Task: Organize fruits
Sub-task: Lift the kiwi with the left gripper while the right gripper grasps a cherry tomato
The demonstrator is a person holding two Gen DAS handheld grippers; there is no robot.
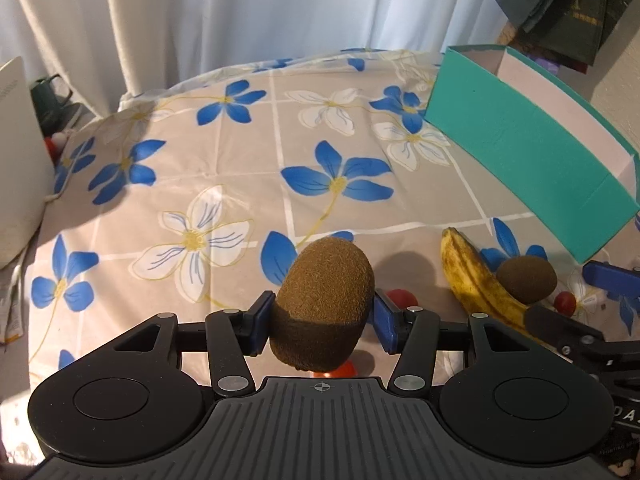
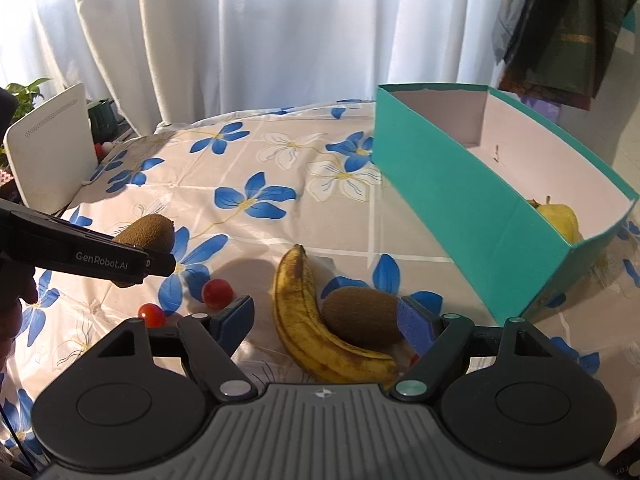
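Kiwi (image 1: 324, 304): soft, fuzzy, bruisable; your left claw (image 1: 322, 322) clasps its midsection. Right claw (image 2: 328, 322) spread, empty.

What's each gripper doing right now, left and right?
Left gripper: closed on a kiwi, lifted off the tablecloth.
Right gripper: open, empty, its fingers either side of the banana and second kiwi.

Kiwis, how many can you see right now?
2. One kiwi is held in the left gripper above the tablecloth. The other kiwi lies on the cloth against the banana, between the open right gripper's fingers. More may be hidden inside the teal box.
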